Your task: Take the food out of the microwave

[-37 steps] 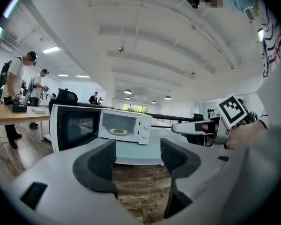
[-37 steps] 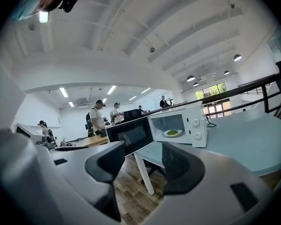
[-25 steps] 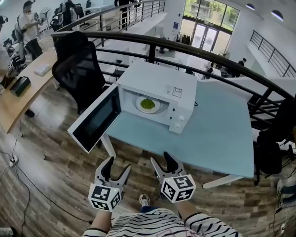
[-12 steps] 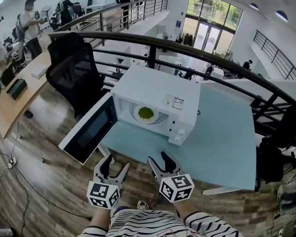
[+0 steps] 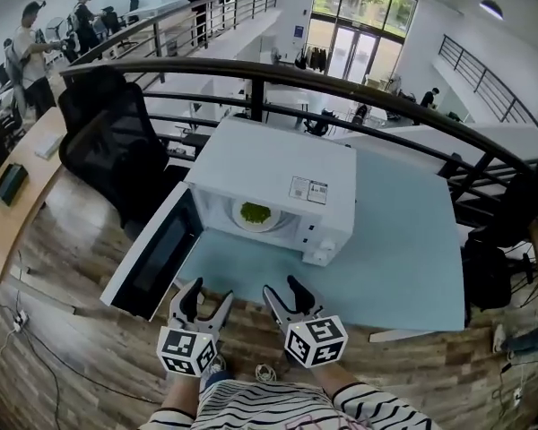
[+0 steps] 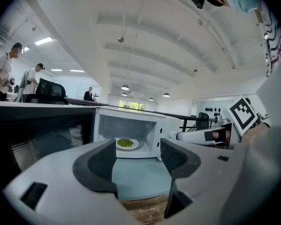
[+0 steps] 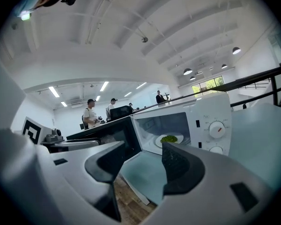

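A white microwave (image 5: pixel 278 182) stands on a pale blue table (image 5: pixel 394 240) with its door (image 5: pixel 152 253) swung wide open to the left. Inside it a white plate of green food (image 5: pixel 255 213) rests on the turntable; the same plate of food (image 6: pixel 126 144) shows in the left gripper view and the plate of food (image 7: pixel 168 138) in the right gripper view. My left gripper (image 5: pixel 204 301) and right gripper (image 5: pixel 282 291) hover side by side in front of the table's near edge, short of the microwave. Both are open with nothing between their fingers.
A black office chair (image 5: pixel 108 141) stands left of the microwave behind the open door. A black railing (image 5: pixel 341 83) curves behind the table. A wooden counter (image 5: pixel 9 213) with several people lies at far left. Another dark chair (image 5: pixel 493 276) is at the right.
The view has drawn closer to the table and microwave, which now sits lower and nearer in the head view. Both grippers stay open and have edged toward the table's edge.
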`<state>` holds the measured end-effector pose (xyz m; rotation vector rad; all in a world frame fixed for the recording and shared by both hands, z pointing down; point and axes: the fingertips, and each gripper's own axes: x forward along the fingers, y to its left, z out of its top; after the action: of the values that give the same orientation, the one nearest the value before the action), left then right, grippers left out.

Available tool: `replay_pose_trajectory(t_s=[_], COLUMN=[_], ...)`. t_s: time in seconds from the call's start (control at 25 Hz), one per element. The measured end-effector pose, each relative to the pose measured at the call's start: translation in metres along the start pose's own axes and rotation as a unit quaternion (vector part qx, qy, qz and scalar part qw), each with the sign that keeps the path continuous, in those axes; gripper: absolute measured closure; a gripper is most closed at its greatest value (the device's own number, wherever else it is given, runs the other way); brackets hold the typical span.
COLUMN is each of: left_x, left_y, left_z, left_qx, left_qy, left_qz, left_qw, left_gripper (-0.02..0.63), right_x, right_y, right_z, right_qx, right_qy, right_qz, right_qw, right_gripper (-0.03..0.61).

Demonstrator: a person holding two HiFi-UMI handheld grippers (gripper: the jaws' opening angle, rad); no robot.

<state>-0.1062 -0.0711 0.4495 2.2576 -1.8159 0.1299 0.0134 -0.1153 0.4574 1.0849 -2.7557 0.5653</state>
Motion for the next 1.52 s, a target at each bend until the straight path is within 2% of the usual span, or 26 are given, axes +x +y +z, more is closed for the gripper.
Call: replay_pose_trajectory(t_s=[0.32,0.64,0.88,1.2,1.52], left_x=[0.022,0.038,0.046,0.077,0.121], left_y=[0.026,0.047,0.061,0.067,0.076], left_z=[0.012,0.010,0.000,-0.015,-0.024], left_qx=[0.014,0.030,0.036,0.022,0.012], left_qy=[0.021,0.035,0.048,0.060,0.061], left_qz=[-0.072,-0.146,-0.187,-0.198,-0.180], left_qw=[0.9971,0.9883,0.9806,0.9782,0.9818], left_gripper=[0.337,0.337,0.337,0.337,0.337], right_x=[0.022,0.036,0.044,0.058,0.086], right_y=[0.010,0.015,0.014,-0.012,-0.039], right_z=[0.003,-0.002,-0.006,-0.011,-0.018], right_qx=[0.030,0.054,0.066,0.072,0.060], right_qy=[-0.013,-0.039,-0.055,-0.053,-0.025], right_qz=[-0.065,-0.140,-0.188,-0.217,-0.202], right_qw=[0.997,0.988,0.978,0.972,0.977], right_gripper=[0.339,0.339,0.339,0.339,0.339])
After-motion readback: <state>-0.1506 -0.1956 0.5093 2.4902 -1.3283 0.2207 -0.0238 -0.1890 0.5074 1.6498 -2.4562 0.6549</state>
